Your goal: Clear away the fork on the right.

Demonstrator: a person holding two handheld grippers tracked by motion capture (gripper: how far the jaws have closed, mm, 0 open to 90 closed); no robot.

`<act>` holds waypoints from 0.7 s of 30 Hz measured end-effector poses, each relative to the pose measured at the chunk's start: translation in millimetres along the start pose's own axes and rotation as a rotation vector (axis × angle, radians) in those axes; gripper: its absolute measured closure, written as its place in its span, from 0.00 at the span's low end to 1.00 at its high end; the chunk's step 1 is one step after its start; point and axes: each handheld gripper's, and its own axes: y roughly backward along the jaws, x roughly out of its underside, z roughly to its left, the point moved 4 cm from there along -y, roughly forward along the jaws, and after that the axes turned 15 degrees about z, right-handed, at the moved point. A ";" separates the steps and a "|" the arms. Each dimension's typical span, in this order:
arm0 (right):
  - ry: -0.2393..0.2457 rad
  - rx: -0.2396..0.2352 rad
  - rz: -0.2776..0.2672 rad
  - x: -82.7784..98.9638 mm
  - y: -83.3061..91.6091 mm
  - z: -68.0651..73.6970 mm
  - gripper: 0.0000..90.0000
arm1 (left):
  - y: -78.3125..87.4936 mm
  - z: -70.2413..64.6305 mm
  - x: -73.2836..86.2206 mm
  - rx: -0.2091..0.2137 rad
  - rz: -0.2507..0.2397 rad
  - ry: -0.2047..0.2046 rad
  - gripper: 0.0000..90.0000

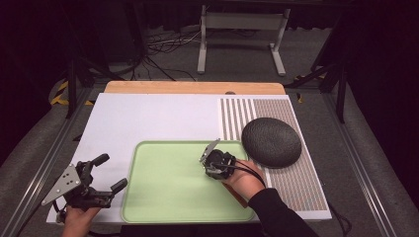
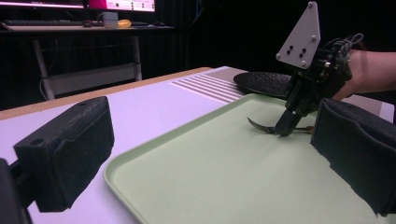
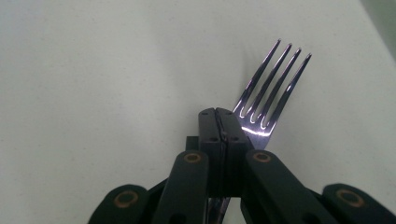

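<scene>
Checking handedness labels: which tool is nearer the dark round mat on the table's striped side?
Right. The right tool, shut on a fork over the green tray, sits just beside the mat; the left tool is open beyond the tray's opposite edge.

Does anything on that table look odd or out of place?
Nothing stands out. The right claw grips a fork over the green tray; the dark round plate sits flat on the striped mat.

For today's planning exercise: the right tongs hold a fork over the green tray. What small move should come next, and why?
Probably open the right tongs and let go: the fork already sits low on the green tray, well inside its rim.
</scene>
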 end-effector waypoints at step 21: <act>-0.084 0.025 -0.003 17.6 2.3 -27.3 1.00 | -0.8 0.0 0.2 -0.001 0.002 -0.001 0.00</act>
